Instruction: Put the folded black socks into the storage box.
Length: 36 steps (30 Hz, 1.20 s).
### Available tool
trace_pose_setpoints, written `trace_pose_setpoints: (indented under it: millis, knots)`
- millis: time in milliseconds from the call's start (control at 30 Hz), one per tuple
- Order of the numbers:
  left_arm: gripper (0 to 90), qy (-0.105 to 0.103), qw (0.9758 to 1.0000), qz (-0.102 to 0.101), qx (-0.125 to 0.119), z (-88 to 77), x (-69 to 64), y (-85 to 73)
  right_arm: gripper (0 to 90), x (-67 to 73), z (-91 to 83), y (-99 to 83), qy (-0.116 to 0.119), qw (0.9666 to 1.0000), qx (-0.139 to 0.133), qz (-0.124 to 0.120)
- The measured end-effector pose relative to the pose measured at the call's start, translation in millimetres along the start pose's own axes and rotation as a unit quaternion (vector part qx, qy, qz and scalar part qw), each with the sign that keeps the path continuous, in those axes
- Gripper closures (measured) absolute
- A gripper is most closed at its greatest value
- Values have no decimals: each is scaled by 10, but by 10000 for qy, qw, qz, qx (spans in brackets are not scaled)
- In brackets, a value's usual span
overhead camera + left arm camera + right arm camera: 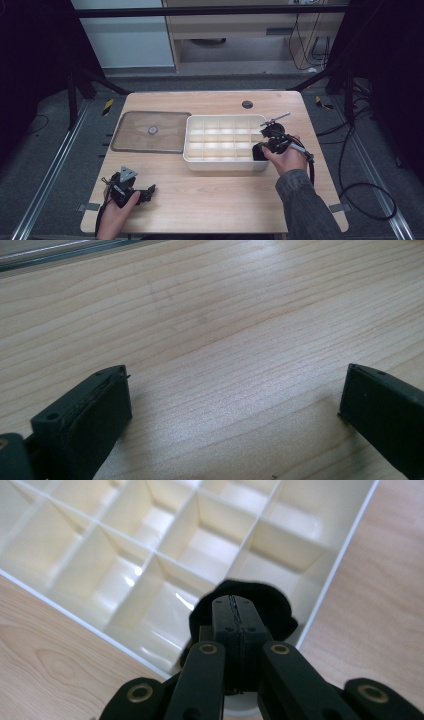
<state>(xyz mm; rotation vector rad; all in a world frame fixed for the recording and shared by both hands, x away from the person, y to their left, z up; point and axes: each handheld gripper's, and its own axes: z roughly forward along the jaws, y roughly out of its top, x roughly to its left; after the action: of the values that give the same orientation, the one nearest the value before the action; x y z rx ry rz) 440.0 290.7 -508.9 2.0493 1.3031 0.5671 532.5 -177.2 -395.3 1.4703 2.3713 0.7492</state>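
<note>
the right hand-held gripper (235, 605) is clenched on a black soft thing (272, 605), maybe cloth, over the white divided tray (192, 155), in the cell at its 4 o'clock corner. if the jaws let go too high, the soft thing could catch on a thin divider wall or spill over the rim. the left hand-held gripper (148, 190) rests released on the wooden surface (210, 195) at 7 o'clock. a clear lid (135, 137) lies at 9 o'clock of the tray, touching its side but out of the way.
</note>
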Motion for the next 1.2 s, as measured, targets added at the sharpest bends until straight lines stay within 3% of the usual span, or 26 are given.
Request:
trace_pose_setpoints:
  millis: [67, 200, 667, 733, 800, 1033, 1200]
  knots:
    - [0, 0, 10000, 0, -1, 0, 0, 0, 900, -4, -86, 22, 34, 9995, -298, -11]
    - [0, -2, 10000, 4, 1, -1, -1, 0, 900, 17, -190, 50, 56, 9981, -606, -14]
    - [0, -21, 10000, 14, -1, -1, -4, -1, 900, 153, -460, 109, 304, 9919, -1225, -162]
    - [0, -21, 10000, 14, -3, -1, -4, -2, 823, 159, -483, 96, 348, 9906, -1319, -134]
    - [0, -25, 10000, 18, -4, -2, -5, -2, 680, 165, -490, 78, 385, 9898, -1364, -109]
    - [0, -43, 10000, 41, -7, -5, -11, -7, 269, 211, -559, 38, 108, 9860, -1658, -154]
    - [0, -44, 10000, 41, -6, -5, -10, -6, 91, 259, -583, 25, 147, 9840, -1758, -266]
